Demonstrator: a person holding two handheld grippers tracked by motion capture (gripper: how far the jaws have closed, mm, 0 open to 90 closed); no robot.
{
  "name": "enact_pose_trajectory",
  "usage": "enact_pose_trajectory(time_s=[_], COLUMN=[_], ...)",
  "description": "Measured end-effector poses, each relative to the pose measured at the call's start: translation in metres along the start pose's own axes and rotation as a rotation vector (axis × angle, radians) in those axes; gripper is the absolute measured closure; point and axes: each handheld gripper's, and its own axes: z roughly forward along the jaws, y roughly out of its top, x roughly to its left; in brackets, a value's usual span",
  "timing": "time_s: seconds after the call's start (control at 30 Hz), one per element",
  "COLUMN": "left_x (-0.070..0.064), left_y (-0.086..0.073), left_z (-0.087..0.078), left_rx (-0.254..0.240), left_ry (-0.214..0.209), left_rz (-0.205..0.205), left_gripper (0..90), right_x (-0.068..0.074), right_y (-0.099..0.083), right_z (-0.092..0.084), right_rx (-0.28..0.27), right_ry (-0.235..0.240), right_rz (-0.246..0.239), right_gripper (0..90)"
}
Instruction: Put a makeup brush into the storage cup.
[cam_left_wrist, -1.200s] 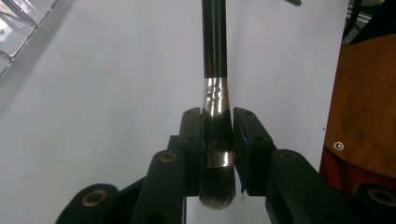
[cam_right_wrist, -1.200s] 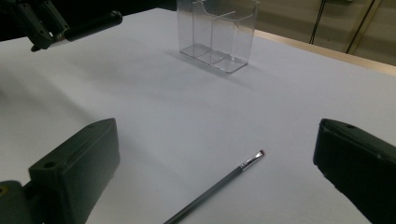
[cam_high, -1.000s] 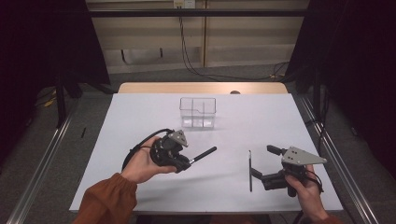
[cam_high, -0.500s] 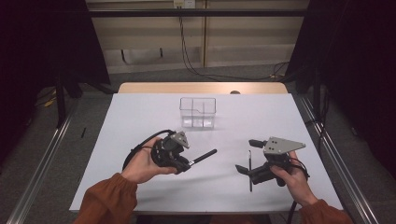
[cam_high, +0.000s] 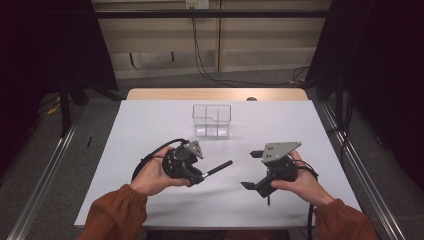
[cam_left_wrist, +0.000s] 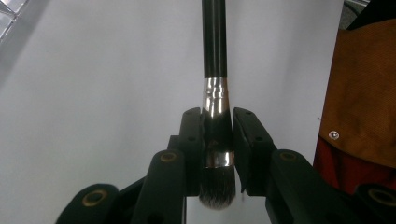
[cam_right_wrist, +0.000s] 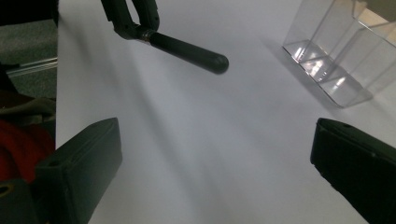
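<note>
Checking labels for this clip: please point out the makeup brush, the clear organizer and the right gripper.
makeup brush (cam_left_wrist: 215, 95), left gripper view, silver ferrule.
clear organizer (cam_high: 212, 106), high view, top rim.
right gripper (cam_right_wrist: 215, 172), right gripper view, between its open jaws.

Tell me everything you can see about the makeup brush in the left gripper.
The makeup brush has a long glossy black handle, a shiny silver metal ferrule and a short tuft of dark bristles. The left gripper is shut on the ferrule, bristles toward the hand. In the high view the handle sticks out over the white table, toward the right gripper, touching nothing else.
</note>
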Motion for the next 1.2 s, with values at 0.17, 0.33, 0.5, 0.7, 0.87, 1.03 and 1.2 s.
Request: enact_pose_trajectory(time_s=[0.17,0.33,0.5,0.7,0.87,1.03,1.2], left_x=[-0.001,-0.002,-0.003,-0.005,-0.005,-0.006,-0.004], left_y=[0.000,0.002,0.003,0.006,0.008,0.009,0.009], left_z=[0.003,0.005,0.010,0.015,0.011,0.010,0.015], left_rx=[0.002,0.020,0.033,0.052,0.052,0.064,0.083], left_ry=[-0.011,-0.015,-0.024,-0.037,-0.042,-0.039,-0.045], left_rz=[0.004,0.013,0.012,0.025,0.035,0.040,0.042], left_gripper=[74.3,74.3,74.3,74.3,74.3,74.3,74.2], right_x=[0.001,-0.002,-0.008,-0.015,-0.017,-0.017,-0.016], right_y=[0.012,0.024,0.035,0.042,0.052,0.062,0.063], right_z=[0.005,0.007,0.011,0.025,0.035,0.044,0.052], right_rx=[0.044,0.123,0.226,0.327,0.380,0.451,0.531], right_ry=[0.031,0.084,0.134,0.185,0.226,0.255,0.296], right_rz=[-0.051,-0.081,-0.093,-0.117,-0.106,-0.130,-0.170], right_gripper=[2.0,4.1,8.9,11.2,13.1,17.7,15.1])
